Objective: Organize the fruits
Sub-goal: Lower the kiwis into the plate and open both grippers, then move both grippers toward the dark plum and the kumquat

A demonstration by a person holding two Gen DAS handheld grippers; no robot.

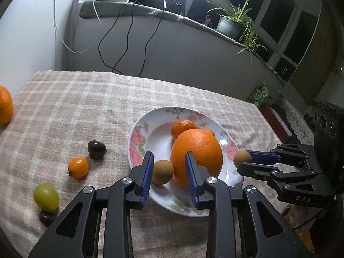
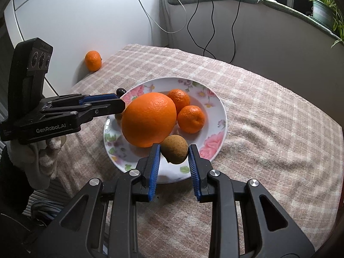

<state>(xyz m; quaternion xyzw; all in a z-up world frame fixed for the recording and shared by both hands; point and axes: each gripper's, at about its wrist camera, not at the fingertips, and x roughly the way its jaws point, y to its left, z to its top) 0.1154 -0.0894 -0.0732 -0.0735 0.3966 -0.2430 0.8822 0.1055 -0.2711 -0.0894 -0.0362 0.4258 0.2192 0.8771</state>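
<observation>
The right tool (image 2: 174,147) is closed narrow on a small round brown fruit (image 2: 174,152) and holds it just over the near rim of the white flower-print plate (image 2: 215,150); you can see its shadow on the plate underneath.

The left tool (image 1: 169,157) has only a slim gap between its blue pads. A second small brown fruit (image 1: 162,172) sits in that gap, right up against one pad but clear of the other, so it's not clamped. It lies on the plate's edge, right beside the big orange (image 2: 148,119).

Also on the plate, behind the big one: two small mandarins (image 2: 179,99) (image 2: 191,119).

Off the plate, on the pink-and-beige checked cloth over the surface (image 1: 86,107): a dark plum-coloured fruit (image 1: 96,149), a tiny orange fruit (image 1: 78,167), a green grape (image 1: 46,196) touching another dark fruit (image 1: 47,217), and a lone mandarin (image 2: 93,60) well apart by the wall.

A white-gloved hand (image 2: 43,157) grips the left tool.
</observation>
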